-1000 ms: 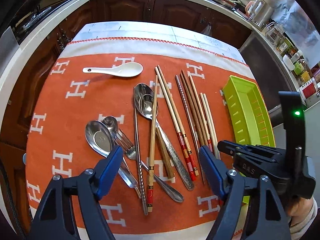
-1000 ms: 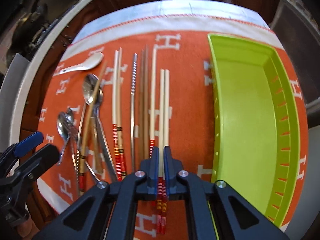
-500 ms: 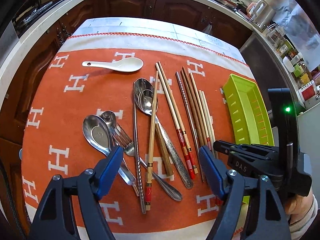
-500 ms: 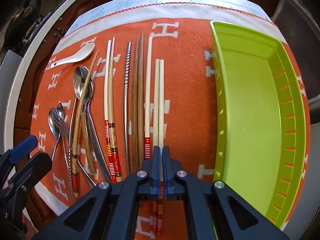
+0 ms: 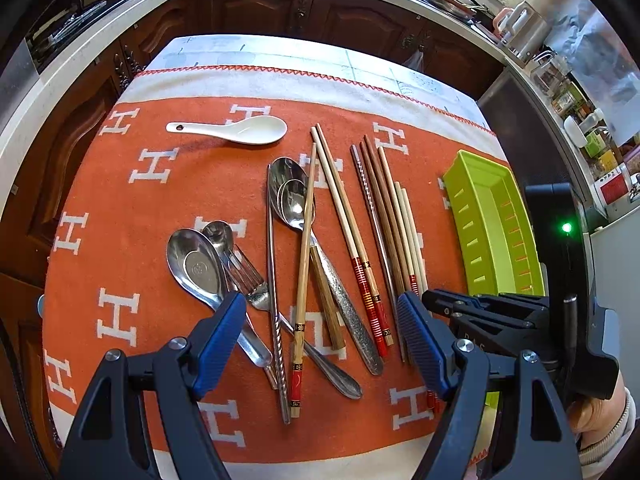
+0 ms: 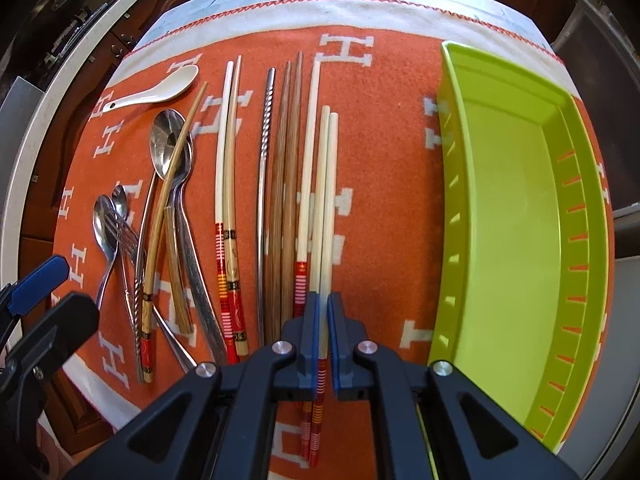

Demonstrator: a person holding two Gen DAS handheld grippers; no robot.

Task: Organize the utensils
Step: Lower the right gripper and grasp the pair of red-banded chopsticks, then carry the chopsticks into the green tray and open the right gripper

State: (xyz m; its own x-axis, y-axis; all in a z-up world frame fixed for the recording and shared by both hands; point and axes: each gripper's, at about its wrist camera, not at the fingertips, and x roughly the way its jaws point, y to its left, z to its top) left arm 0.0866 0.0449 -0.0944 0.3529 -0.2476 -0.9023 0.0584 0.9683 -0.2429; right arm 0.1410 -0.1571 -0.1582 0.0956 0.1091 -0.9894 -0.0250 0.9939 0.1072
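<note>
Right tongs pinch pale chopsticks over orange cloth, kitchen cabinets behind

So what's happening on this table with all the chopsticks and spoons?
A person is sorting utensils with a handheld gripper in each hand. The right gripper is clamped on a pair of pale chopsticks with red-striped ends, its jaws having just eased slightly. The green tray beside it is empty. The left gripper hangs open above the spoons, fork and other chopsticks lying on the orange cloth. A white spoon lies apart.
</note>
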